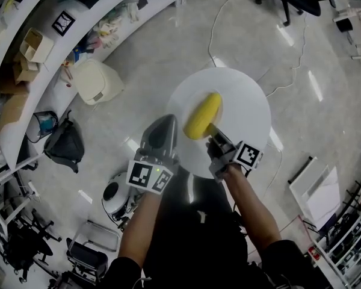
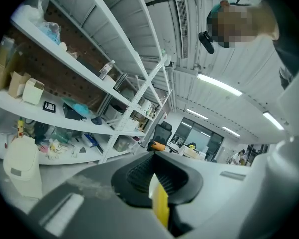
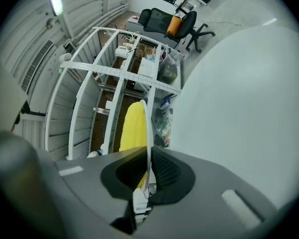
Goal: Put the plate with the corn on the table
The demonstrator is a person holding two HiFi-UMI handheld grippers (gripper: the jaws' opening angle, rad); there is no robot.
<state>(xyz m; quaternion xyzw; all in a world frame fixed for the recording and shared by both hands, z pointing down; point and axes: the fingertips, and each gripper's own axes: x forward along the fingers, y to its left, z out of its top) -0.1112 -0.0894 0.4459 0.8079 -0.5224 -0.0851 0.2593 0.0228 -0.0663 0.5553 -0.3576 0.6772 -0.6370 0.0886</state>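
Nearest the person, the left tool (image 1: 166,124) and the right tool (image 1: 213,140) both reach forward and are closed on the near rim of the white plate (image 1: 240,110). Each gripper view shows the thin rim pinched between the pads, the left tool on the near-left of the rim and the right tool on the near side a little to its right. The plate is in the air, face up, well above the pale floor (image 1: 138,53), and it reaches away from the person beyond both sets of pads, so I judge all its weight hangs ahead of the two grips. The corn (image 1: 203,114) lies on the near-left part of the plate, between the two tools. Its long axis runs from a near end just beside the right tool's tips towards the far right. The right tool is the nearer one, and in its own view the yellow cob stands close along one face of the rim. Farther off, curved shelves (image 1: 60,47) sweep round the left side. No table shows in any view, so the coming move seems to turn on finding it first and keeping the plate level so that the cob does not roll.
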